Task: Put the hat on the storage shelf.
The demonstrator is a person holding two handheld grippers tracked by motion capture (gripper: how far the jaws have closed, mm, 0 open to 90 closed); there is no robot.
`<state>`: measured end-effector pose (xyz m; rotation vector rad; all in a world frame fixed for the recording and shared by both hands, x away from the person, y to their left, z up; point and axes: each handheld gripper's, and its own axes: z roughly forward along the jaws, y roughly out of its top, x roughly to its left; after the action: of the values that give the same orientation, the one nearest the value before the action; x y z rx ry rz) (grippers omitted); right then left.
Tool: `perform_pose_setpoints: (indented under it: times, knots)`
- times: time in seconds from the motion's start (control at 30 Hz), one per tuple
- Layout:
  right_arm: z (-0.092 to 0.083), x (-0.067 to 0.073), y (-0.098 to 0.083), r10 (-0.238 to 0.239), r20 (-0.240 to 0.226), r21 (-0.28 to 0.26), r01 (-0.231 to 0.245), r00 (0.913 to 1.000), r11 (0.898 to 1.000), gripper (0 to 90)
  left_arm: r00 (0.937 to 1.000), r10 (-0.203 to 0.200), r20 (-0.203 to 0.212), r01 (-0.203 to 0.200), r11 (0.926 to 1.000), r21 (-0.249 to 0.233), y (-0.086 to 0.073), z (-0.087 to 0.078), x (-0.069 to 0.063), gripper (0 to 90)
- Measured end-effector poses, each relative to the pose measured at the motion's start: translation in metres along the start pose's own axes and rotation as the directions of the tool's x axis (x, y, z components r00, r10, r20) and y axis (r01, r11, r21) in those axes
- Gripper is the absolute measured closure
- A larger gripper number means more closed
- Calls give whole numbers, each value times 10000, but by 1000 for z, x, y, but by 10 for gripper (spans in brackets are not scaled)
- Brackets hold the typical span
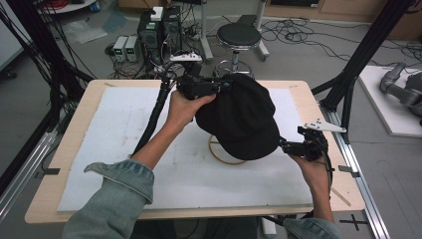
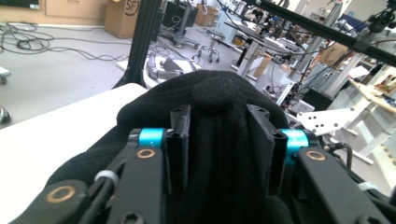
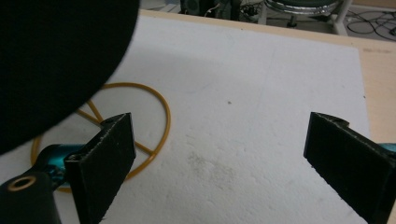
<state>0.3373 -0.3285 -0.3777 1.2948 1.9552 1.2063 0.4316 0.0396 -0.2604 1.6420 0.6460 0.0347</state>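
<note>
- High view showed one black cap [image 1: 239, 117] held up over the middle of the tabletop [image 1: 64, 149], above the white mat [image 1: 124, 129] that covered most of it.
- Its long axis ran from far-left to near-right; which end carried the brim could not be told.
- One yellow ring [image 1: 219, 154] with spokes lay flat on the mat, partly hidden under the cap's near edge.
- Two tongs were in play, one in each hand.
- Left tongs [image 1: 211, 85] sat at the cap's far-left edge; in the left gripper view the left tongs [image 2: 219, 140] were pinching a fold of the black fabric between both jaws, with the crown bulging up beyond them.
- Right tongs [image 1: 287, 146] sat just beside the cap's near-right edge; in the right gripper view the right tongs [image 3: 219, 158] stood spread wide with bare mat between the jaws, the cap's dark edge [image 3: 56, 60] filling the upper left above the ring [image 3: 161, 121].
- One round stool [image 1: 239, 37] stood on the floor beyond the tabletop.
</note>
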Motion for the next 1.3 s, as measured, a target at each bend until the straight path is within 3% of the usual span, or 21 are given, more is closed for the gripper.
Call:
perform_pose_setpoints:
  times: [0.33, 0.53, 0.7, 0.93, 1.07, 1.3]
  knots:
    - [-2, -14, -7, 406, 159, 17, -406, 9991, 9992, 88, 9998, 118, -152, -118, 9999, 16, -4, -1, 5, 485]
    - [-3, -15, -8, 456, 173, -25, -456, 9988, 9990, 88, 9960, 642, -624, -632, 9978, 176, -3, -11, 5, 462]
    - [-4, -17, -7, 496, 213, -79, -494, 9985, 9987, 88, 9886, 1053, -1075, -1029, 9943, 281, -5, -28, 8, 445]
    - [-5, -18, -7, 603, 236, -112, -600, 9979, 9981, 88, 9767, 1140, -1821, -1101, 9934, 318, -12, -60, 19, 423]
    - [-5, -19, -8, 588, 232, -116, -585, 9980, 9982, 88, 9725, 932, -2134, -837, 9951, 534, -17, -79, 26, 417]
    - [-2, -18, -7, 584, 245, -36, -583, 9980, 9983, 88, 9506, 1152, -2882, -978, 9924, 742, -30, -110, 32, 374]
